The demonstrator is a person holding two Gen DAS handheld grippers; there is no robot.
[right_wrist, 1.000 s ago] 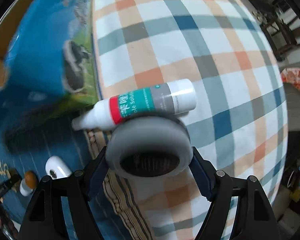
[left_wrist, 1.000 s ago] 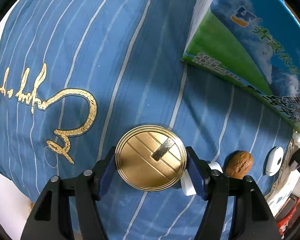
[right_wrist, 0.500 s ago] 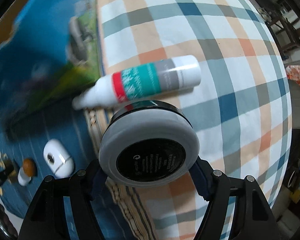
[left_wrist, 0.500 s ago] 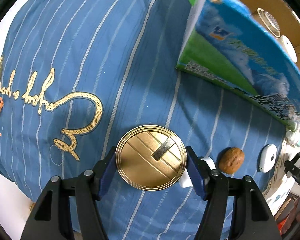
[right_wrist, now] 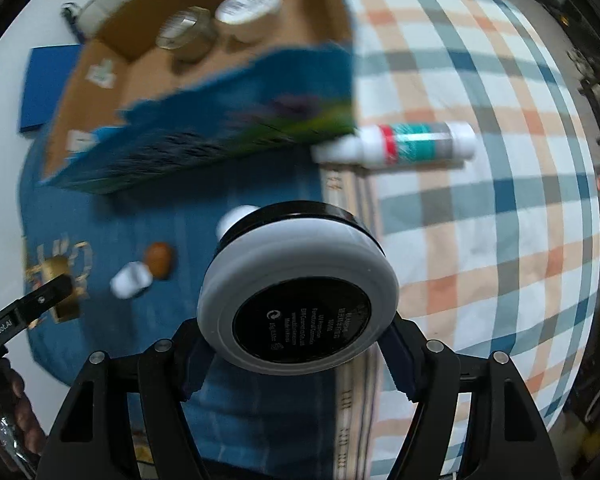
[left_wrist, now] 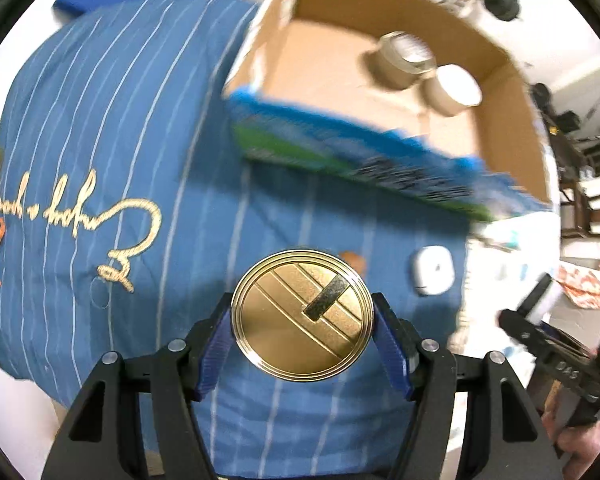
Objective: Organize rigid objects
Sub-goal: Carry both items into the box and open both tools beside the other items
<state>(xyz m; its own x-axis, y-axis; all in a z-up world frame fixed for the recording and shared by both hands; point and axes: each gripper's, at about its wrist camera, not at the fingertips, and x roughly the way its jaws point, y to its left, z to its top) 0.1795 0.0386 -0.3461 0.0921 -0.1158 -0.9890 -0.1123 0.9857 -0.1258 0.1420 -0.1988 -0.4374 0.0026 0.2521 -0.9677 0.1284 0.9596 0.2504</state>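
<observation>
My left gripper (left_wrist: 302, 344) is shut on a round gold tin (left_wrist: 302, 312) and holds it above the blue striped cloth (left_wrist: 100, 120). My right gripper (right_wrist: 296, 354) is shut on a round white jar with a black base (right_wrist: 298, 292), lifted over the seam between the blue cloth and the plaid cloth (right_wrist: 480, 200). An open cardboard box (left_wrist: 380, 80) with a blue-green printed side holds a tape roll (left_wrist: 404, 60) and a white-lidded jar (left_wrist: 454, 88). The box also shows in the right wrist view (right_wrist: 204, 64).
A white bottle with a teal and red label (right_wrist: 400, 146) lies on the plaid cloth beside the box. A walnut (right_wrist: 159, 260), a small white cap (right_wrist: 131, 284) and a white oval case (left_wrist: 432, 272) lie on the blue cloth. Furniture stands at the right edge.
Both grippers have risen and tilted up with their loads, so the open box and its contents have come into view. The jar and tin stay gripped.
</observation>
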